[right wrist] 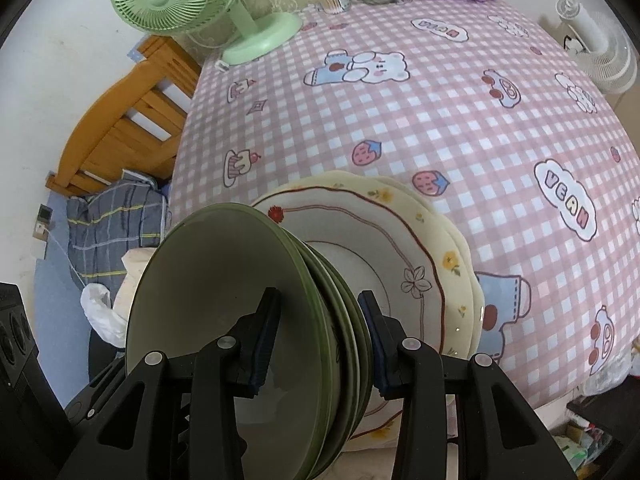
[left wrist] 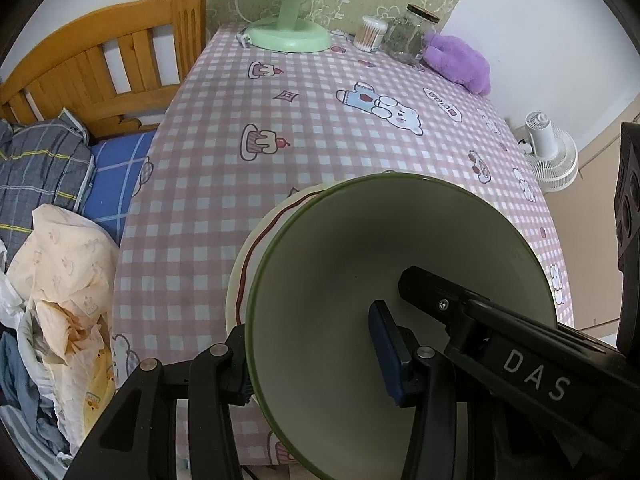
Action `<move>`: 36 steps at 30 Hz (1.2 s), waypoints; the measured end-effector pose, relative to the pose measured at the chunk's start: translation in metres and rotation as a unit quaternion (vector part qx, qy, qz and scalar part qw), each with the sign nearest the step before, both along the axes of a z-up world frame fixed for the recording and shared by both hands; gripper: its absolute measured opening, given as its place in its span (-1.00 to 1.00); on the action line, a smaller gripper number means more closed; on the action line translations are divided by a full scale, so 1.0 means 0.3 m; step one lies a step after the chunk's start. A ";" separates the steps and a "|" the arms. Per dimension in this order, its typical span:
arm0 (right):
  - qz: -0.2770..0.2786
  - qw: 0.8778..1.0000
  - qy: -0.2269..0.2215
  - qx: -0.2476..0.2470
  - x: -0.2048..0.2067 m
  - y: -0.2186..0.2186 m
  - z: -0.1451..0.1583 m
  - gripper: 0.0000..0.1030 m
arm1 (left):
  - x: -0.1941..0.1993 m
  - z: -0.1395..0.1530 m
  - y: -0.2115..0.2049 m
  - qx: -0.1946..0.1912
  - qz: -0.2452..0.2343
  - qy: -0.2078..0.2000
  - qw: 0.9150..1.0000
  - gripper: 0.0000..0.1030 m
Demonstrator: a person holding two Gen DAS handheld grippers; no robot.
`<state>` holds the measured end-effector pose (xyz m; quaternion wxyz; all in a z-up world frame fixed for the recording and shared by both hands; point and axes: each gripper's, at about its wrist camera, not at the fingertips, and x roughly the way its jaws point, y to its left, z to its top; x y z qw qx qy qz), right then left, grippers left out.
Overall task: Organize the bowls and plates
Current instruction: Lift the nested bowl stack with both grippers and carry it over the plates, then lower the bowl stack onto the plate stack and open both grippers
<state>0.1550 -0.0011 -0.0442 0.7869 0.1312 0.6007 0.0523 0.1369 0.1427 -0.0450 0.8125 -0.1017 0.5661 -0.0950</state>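
Observation:
A tilted stack hangs over the near edge of the pink checked table [left wrist: 320, 128]. It is made of nested green bowls [right wrist: 224, 280] with cream insides, backed by cream plates [right wrist: 436, 240] with brown rim lines and flowers. My left gripper [left wrist: 314, 364] is shut on the stack, one pad inside the top bowl [left wrist: 320, 280] and the other behind the plate edge [left wrist: 240, 280]. My right gripper [right wrist: 318, 338] is shut on the green bowls, one pad inside and one between bowls and plates. Its finger [left wrist: 424, 288] shows inside the bowl in the left wrist view.
At the table's far edge stand a green desk fan [right wrist: 176, 0], a cotton-swab tub [left wrist: 370, 32], a glass jar [left wrist: 408, 34] and a purple plush [left wrist: 460, 60]. A white fan [right wrist: 600, 52] is at the right. A wooden bed frame [left wrist: 100, 64] and bedding [left wrist: 40, 160] lie left.

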 end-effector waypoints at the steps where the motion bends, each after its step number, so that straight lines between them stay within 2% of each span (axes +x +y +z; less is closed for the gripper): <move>1: -0.001 1.000 -0.002 -0.001 0.001 0.000 0.001 -0.17 | 0.002 0.000 -0.001 0.000 -0.002 -0.001 1.000 -0.09; 14: -0.012 1.000 -0.009 0.001 0.011 -0.024 -0.005 -0.11 | 0.019 -0.008 -0.031 0.015 -0.016 -0.010 1.000 -0.09; 16: -0.011 1.000 -0.010 0.000 0.006 -0.024 -0.004 -0.04 | 0.016 -0.007 -0.035 0.021 -0.018 -0.011 1.000 0.00; 20: -0.003 0.999 -0.020 -0.026 -0.008 -0.009 0.006 -0.02 | 0.005 -0.005 -0.043 0.036 -0.023 -0.016 0.999 0.09; 21: -0.002 0.999 -0.022 -0.030 -0.015 -0.007 0.008 -0.01 | 0.001 -0.004 -0.043 0.038 -0.025 -0.017 0.999 0.18; 28: 0.002 0.998 -0.046 -0.050 -0.041 -0.002 0.049 0.19 | -0.022 0.027 -0.027 0.044 -0.011 -0.038 0.998 0.46; 36: 0.026 0.992 -0.108 -0.058 -0.082 -0.018 0.154 0.22 | -0.079 0.124 -0.045 0.064 0.025 -0.095 0.993 0.50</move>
